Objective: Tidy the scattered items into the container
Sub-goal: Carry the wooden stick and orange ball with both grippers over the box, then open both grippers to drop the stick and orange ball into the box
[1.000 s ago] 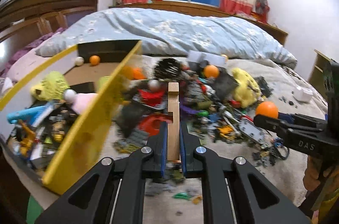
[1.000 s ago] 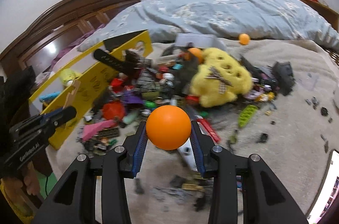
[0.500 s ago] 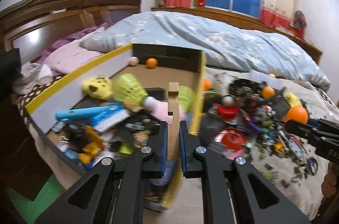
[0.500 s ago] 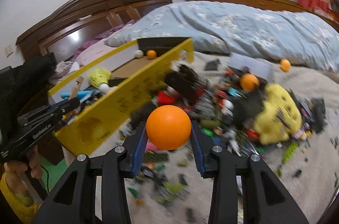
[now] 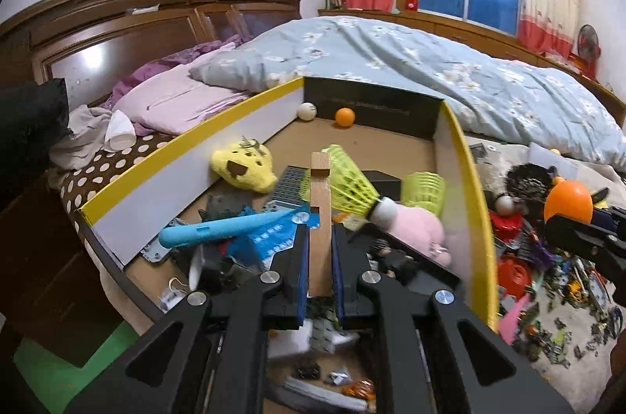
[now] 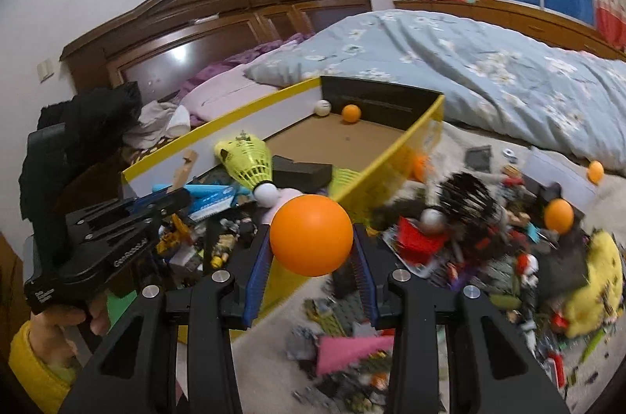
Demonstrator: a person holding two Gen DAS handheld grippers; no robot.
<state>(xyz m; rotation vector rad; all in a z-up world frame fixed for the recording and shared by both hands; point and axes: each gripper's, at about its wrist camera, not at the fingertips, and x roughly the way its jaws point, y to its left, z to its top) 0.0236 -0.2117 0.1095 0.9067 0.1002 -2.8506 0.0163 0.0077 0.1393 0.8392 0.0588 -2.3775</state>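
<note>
Flanking yellow box wall [image 6: 387, 159]: toys [image 6: 489, 238]; shuttlecock [image 6: 246, 159]

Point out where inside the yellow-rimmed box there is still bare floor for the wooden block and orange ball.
Bare cardboard floor lies at the far end, between the black end wall, two small balls and the yellow shuttlecock. The near half is crowded: blue bat, pink plush, bricks.

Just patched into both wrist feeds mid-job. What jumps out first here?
The right gripper is shut on a bright orange ball, close to the near wall of the yellow-rimmed box. The left gripper is shut on an upright wooden block above the toys already in that box. To the box's right, a dense pile of toys sprawls across the bed.
</note>
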